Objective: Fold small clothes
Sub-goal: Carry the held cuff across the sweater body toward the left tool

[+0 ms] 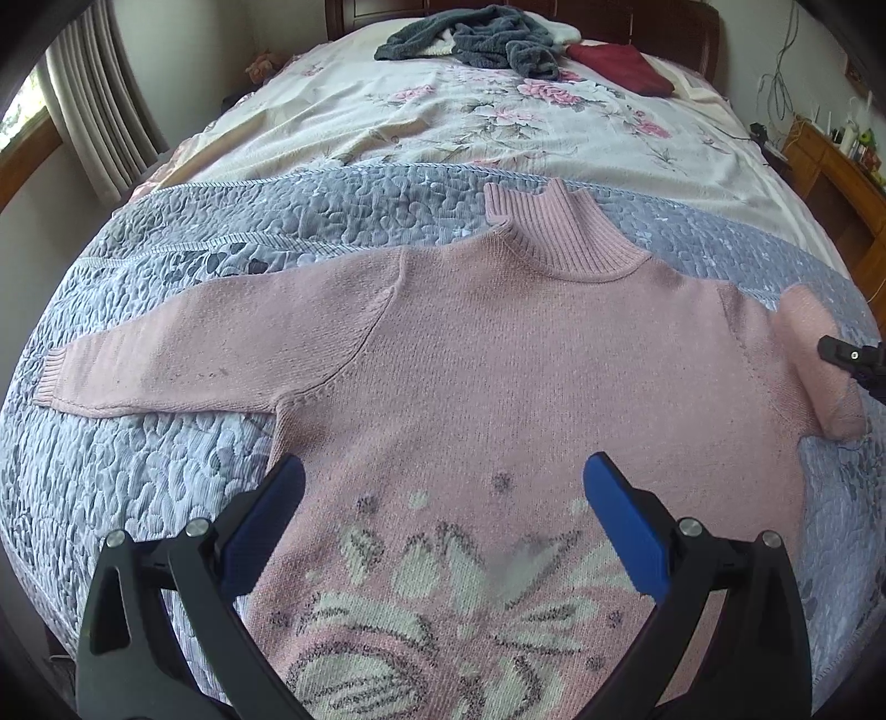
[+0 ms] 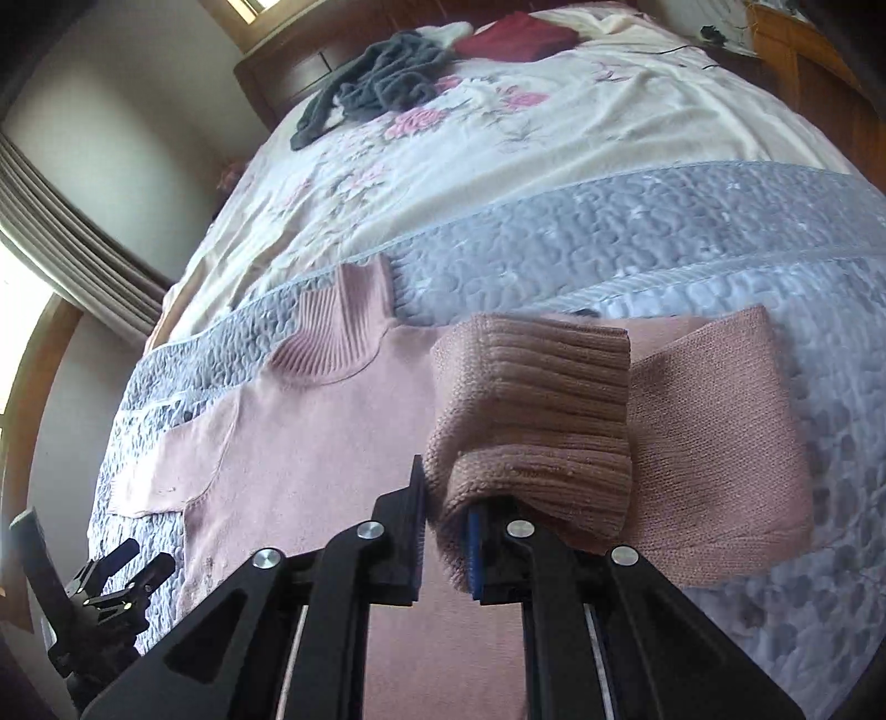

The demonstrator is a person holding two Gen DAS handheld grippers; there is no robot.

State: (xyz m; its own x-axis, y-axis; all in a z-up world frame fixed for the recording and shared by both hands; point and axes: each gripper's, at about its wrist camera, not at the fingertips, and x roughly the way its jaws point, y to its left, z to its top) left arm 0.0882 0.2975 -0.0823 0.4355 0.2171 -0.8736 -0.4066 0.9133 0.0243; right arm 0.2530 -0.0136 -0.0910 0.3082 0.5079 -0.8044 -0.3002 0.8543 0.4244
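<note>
A small pink knit sweater (image 1: pixel 498 354) with a ribbed high collar (image 1: pixel 565 232) and a white flower pattern lies face up on the grey quilt. Its left sleeve (image 1: pixel 183 360) stretches out flat. My left gripper (image 1: pixel 443 487) hovers open over the sweater's lower chest, holding nothing. The right sleeve (image 2: pixel 714 432) is folded back on itself, and my right gripper (image 2: pixel 446 531) is shut on its ribbed cuff (image 2: pixel 531 410), lifted above the sweater's body (image 2: pixel 310 465). In the left wrist view the right gripper's tip (image 1: pixel 853 360) shows at the far right edge beside the bunched sleeve.
The grey quilt (image 1: pixel 166 476) covers the near half of the bed; a floral sheet (image 1: pixel 443 122) covers the far half. A dark grey garment (image 1: pixel 476 39) and a dark red one (image 1: pixel 620 66) lie near the headboard. A wooden shelf (image 1: pixel 830 166) stands at the right, curtains at the left.
</note>
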